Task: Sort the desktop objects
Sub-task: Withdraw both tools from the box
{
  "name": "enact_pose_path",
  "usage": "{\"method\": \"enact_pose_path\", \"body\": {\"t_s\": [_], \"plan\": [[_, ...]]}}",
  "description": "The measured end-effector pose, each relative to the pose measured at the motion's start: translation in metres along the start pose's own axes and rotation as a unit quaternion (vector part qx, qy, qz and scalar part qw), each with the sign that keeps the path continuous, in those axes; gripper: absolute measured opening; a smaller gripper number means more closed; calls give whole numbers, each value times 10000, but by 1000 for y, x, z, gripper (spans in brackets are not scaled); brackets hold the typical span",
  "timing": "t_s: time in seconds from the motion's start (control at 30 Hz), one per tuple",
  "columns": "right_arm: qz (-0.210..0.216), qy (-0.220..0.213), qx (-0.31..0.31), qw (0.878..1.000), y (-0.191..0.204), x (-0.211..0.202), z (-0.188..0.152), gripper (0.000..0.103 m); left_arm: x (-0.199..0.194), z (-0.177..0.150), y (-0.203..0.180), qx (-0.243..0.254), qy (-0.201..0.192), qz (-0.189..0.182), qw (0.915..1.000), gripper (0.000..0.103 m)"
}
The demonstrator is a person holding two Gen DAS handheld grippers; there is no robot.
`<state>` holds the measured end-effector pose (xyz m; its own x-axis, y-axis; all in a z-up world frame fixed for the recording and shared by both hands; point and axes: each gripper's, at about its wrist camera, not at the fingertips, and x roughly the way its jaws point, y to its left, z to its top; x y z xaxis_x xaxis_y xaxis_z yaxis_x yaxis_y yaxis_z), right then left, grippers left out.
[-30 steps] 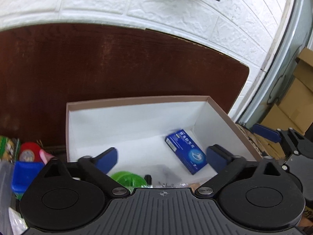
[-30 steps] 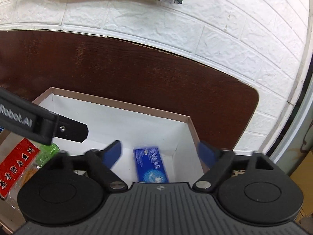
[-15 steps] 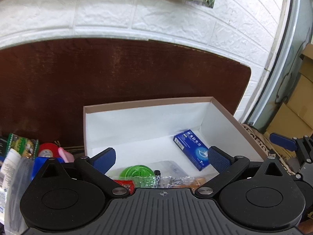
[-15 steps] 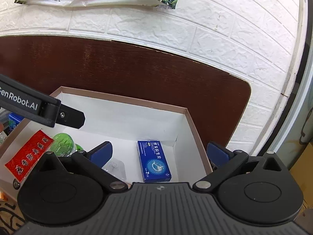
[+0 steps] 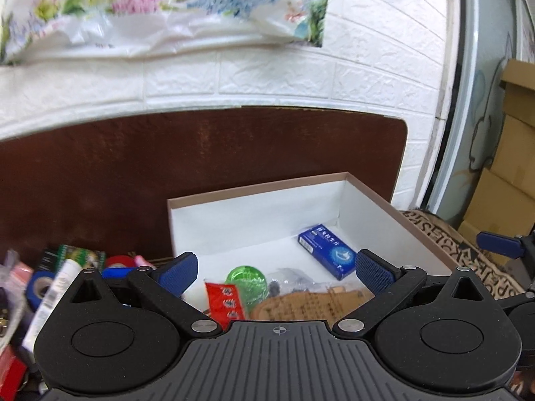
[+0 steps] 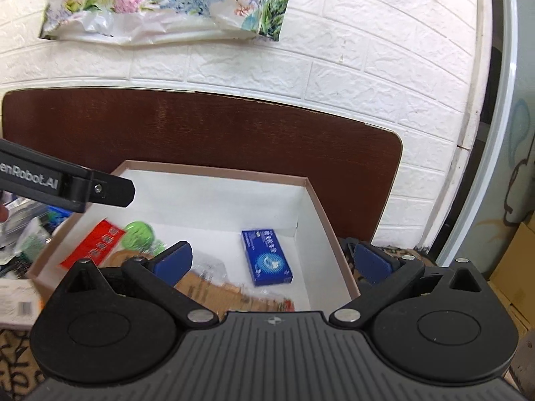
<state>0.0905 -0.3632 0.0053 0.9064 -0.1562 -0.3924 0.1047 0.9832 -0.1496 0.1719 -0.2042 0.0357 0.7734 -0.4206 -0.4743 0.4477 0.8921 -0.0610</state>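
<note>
A white-lined cardboard box (image 5: 374, 207) (image 6: 321, 207) sits on a dark brown table. Inside lie a blue medicine carton (image 5: 326, 250) (image 6: 267, 260), a green round lid (image 5: 247, 279) (image 6: 138, 234), a red packet (image 5: 224, 299) (image 6: 95, 242), a clear bag (image 6: 207, 267) and a tan packet (image 5: 301, 304) (image 6: 220, 294). My left gripper (image 5: 276, 272) is open above the box's near side, nothing between its fingers. My right gripper (image 6: 272, 262) is open wide over the box's right part, empty. The left gripper's black arm (image 6: 67, 183) reaches in from the left.
Loose items crowd the table left of the box: a white tube (image 5: 55, 294), blue tape (image 5: 40, 287), a red roll (image 5: 117, 262), a green packet (image 5: 78, 254). A patterned mat (image 5: 444, 244) lies right of the box. Cardboard cartons (image 5: 511, 153) stand far right. A floral bag (image 6: 167, 3) hangs on the brick wall.
Both grippers have drawn back and risen from the box, so more of its contents and the wall show. The right gripper's jaws spread a little wider. The blue carton lies still.
</note>
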Motion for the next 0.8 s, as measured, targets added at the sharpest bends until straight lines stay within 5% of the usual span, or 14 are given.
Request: {"method": "enact_pose_path", "body": {"t_s": [0.4, 0.8], "plan": [[140, -97, 16, 9999, 6, -72, -32, 102, -71, -41, -13, -43, -193, 152, 9997, 103], [145, 12, 84, 9999, 9, -112, -59, 102, -108, -82, -33, 194, 25, 165, 9997, 103]]}}
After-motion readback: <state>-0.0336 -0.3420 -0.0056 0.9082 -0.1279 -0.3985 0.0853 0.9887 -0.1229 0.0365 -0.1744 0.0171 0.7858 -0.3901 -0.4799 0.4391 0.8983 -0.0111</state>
